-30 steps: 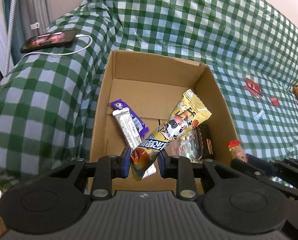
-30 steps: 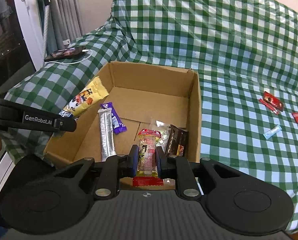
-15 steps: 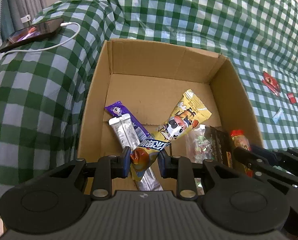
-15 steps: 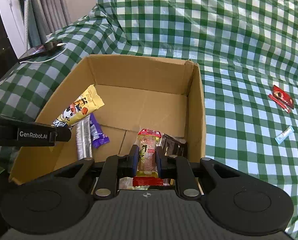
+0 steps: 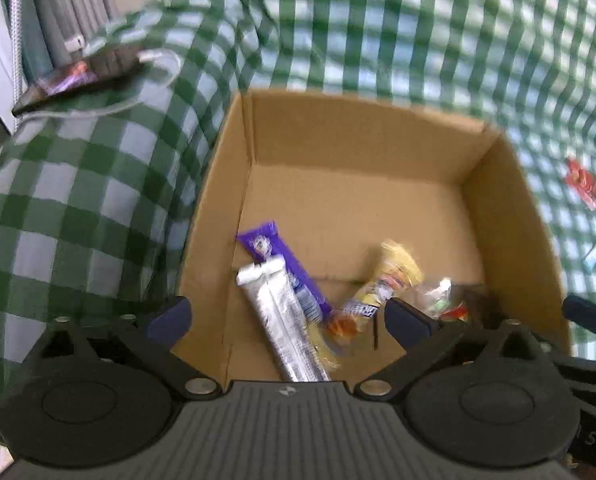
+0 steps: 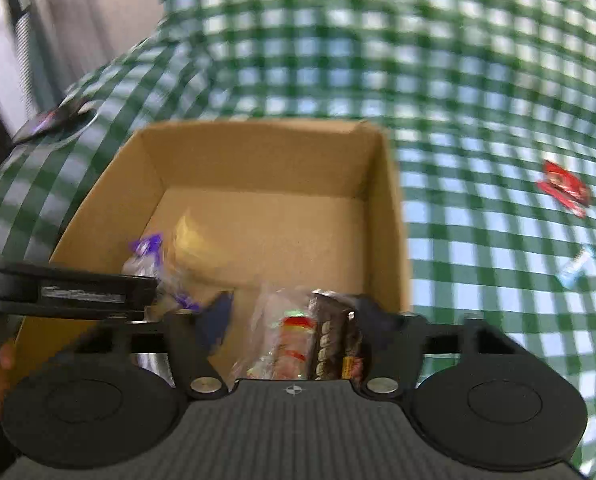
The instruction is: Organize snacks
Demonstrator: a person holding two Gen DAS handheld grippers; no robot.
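Both grippers are hovering over the box [image 5: 509,216], jaws opening with nothing clamped: the left gripper [image 5: 288,318] above a yellow packet [image 5: 381,288] and the right gripper [image 6: 294,318] above a red-capped packet [image 6: 294,340]. The yellow packet is lying on the box floor, its long axis slanting up to the right beside a silver bar [image 5: 282,320]. Everything is smearing with blur, and the packets' near ends are hiding behind the gripper bodies.

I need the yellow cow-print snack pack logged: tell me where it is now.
In the left wrist view the yellow snack pack lies inside the cardboard box, right of the silver packet and purple packet.
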